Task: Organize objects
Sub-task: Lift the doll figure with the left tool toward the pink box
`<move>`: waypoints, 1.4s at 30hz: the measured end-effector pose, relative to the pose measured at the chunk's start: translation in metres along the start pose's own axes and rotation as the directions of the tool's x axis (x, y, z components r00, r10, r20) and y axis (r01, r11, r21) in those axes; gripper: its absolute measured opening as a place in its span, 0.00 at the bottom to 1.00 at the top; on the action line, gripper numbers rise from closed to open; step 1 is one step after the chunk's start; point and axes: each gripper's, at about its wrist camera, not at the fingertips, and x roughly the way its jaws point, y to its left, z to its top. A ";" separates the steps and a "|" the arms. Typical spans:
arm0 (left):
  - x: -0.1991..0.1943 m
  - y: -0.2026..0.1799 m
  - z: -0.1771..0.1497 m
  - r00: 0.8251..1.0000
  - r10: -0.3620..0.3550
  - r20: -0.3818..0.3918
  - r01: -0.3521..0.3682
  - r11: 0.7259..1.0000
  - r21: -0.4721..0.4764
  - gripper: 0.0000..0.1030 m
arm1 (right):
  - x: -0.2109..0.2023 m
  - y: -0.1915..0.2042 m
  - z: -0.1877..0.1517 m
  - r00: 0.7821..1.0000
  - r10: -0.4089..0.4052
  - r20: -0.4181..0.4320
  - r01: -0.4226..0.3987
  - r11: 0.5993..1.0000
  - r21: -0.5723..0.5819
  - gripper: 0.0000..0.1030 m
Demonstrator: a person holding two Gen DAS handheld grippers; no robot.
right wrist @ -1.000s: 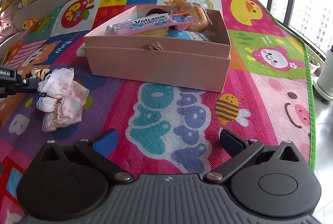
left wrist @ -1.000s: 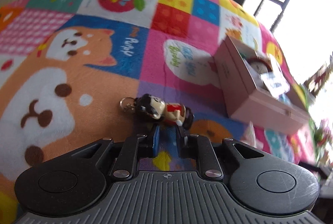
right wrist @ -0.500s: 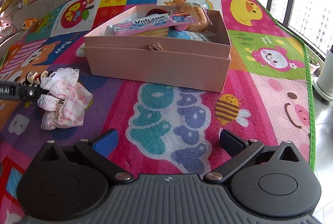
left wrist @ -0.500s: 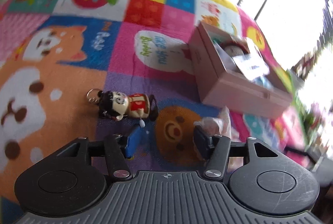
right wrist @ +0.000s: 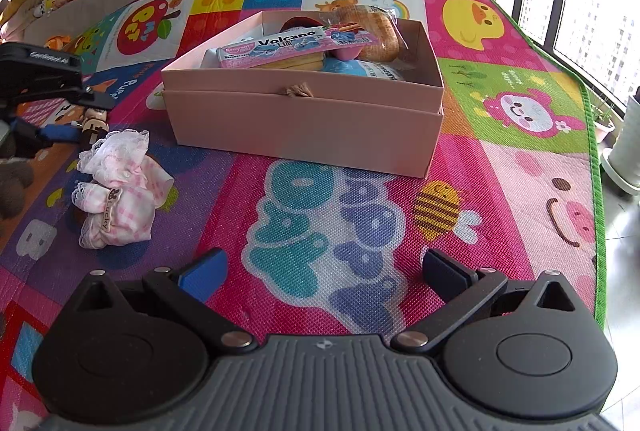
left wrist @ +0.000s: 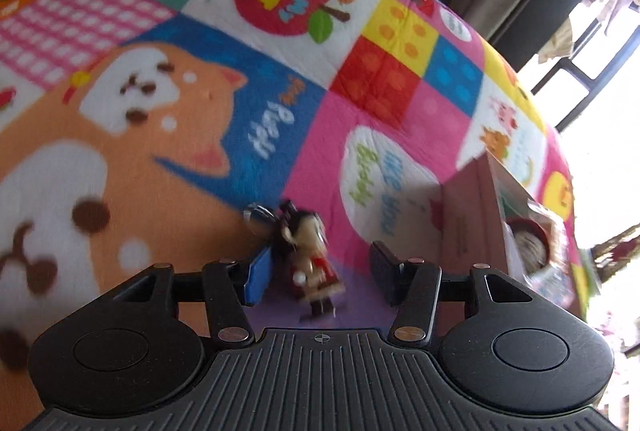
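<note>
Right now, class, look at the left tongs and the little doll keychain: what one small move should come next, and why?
Probably close the left tongs on the doll keychain. The open tongs already bracket it: the blue finger is at its side and the black finger stands apart. It still lies on the play mat. Once gripped, it could go to the pink box.

The left wrist view is taken low and close over the play mat (left wrist: 120,159), angled toward the pink box (left wrist: 472,215) at its right. The right wrist view is set farther back, facing that box (right wrist: 304,123) squarely. Both are shared by the 2 views.
</note>
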 end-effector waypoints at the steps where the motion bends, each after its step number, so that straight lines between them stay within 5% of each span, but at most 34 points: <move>1: 0.004 -0.002 0.002 1.000 0.015 0.010 -0.015 1.000 0.020 0.51 | 0.000 0.000 0.000 1.000 0.000 0.000 0.000 1.000 0.000 1.00; 7: 0.001 -0.017 -0.010 1.000 0.023 -0.014 -0.020 0.976 0.216 0.45 | 0.000 0.000 0.000 1.000 0.001 0.000 -0.001 1.000 0.000 1.00; 11: -0.015 -0.021 -0.034 0.994 -0.060 -0.092 0.087 0.941 0.326 0.37 | 0.000 0.000 0.000 1.000 0.001 0.000 -0.001 1.000 0.001 1.00; 14: -0.031 -0.021 -0.054 0.969 -0.146 -0.200 0.212 0.905 0.370 0.34 | 0.000 -0.001 0.000 1.000 0.004 -0.001 -0.004 1.000 0.001 1.00; 17: -0.045 -0.019 -0.069 0.964 -0.158 -0.215 0.236 0.883 0.406 0.34 | 0.000 -0.001 0.001 1.000 0.002 -0.003 -0.002 1.000 -0.002 1.00; 23: -0.058 0.002 -0.061 0.978 -0.147 -0.148 0.189 0.925 0.330 0.29 | -0.001 0.003 0.004 0.999 0.025 -0.019 -0.026 1.000 -0.018 1.00; 28: -0.055 0.017 -0.037 0.988 -0.138 -0.074 0.145 0.983 0.111 0.29 | -0.001 0.014 0.001 0.999 0.038 -0.005 -0.038 0.998 -0.052 1.00; 32: -0.039 0.018 -0.016 0.992 -0.119 -0.030 0.118 0.993 -0.027 0.29 | -0.002 0.014 0.000 0.999 0.040 0.001 -0.040 0.998 -0.048 1.00; 36: -0.011 0.002 -0.007 0.998 -0.048 -0.046 0.047 0.999 -0.022 0.30 | -0.002 0.014 -0.001 0.999 0.041 0.003 -0.041 0.998 -0.047 1.00; 38: 0.003 -0.006 -0.006 0.999 -0.016 -0.044 0.017 1.000 0.011 0.39 | -0.002 0.015 -0.001 0.999 0.042 0.003 -0.042 0.998 -0.047 1.00; 42: 0.015 -0.022 -0.007 0.999 0.040 0.014 -0.041 0.994 0.102 0.37 | -0.002 0.014 -0.001 0.999 0.041 0.003 -0.041 0.998 -0.047 1.00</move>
